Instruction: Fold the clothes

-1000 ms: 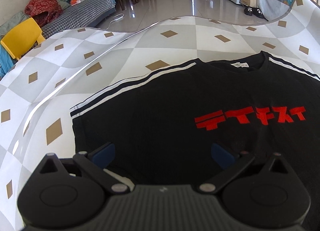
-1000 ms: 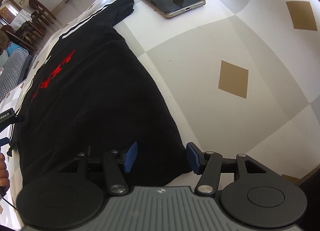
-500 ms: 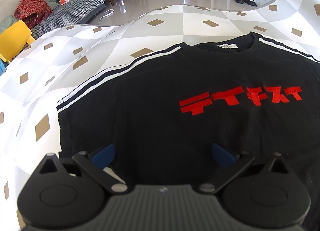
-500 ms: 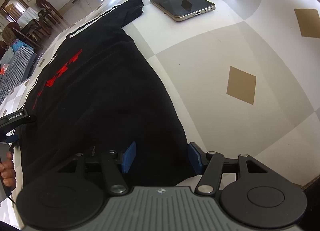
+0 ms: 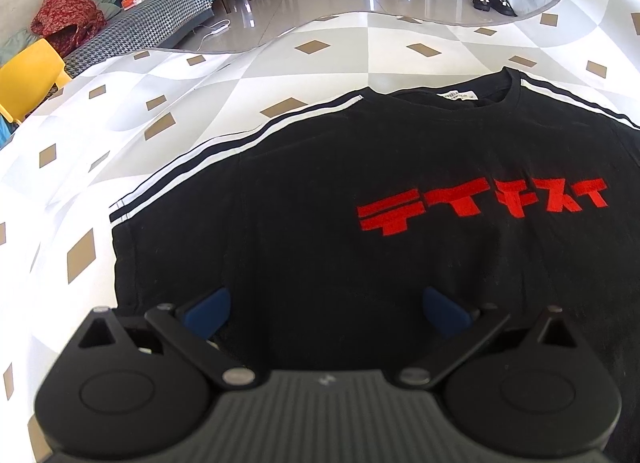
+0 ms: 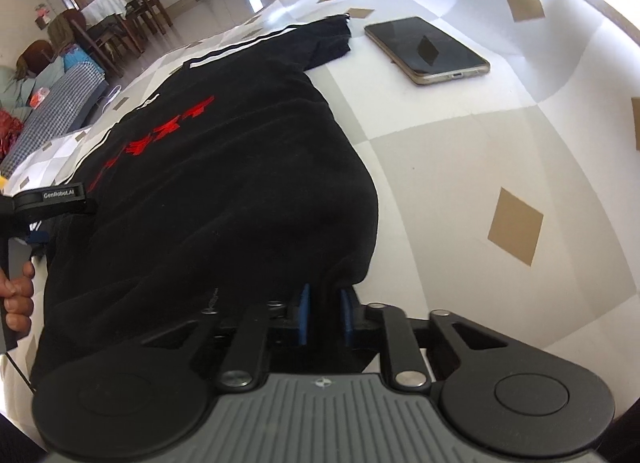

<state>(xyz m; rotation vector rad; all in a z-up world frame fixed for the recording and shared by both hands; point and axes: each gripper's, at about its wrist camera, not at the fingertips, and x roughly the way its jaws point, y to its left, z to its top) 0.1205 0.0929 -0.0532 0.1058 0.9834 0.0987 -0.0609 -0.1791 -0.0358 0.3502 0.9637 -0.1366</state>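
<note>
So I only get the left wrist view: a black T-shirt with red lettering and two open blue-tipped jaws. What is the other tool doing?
Observer: The right gripper has its jaws shut on the T-shirt, at a bottom corner of the hem.
Operator: Is anything else lying nearby?
Observer: A phone lies screen up beside the far sleeve, close to it but not touching.
Operator: And who holds my side?
Observer: A hand grips the handle of the left gripper, at the shirt's opposite edge.
</note>
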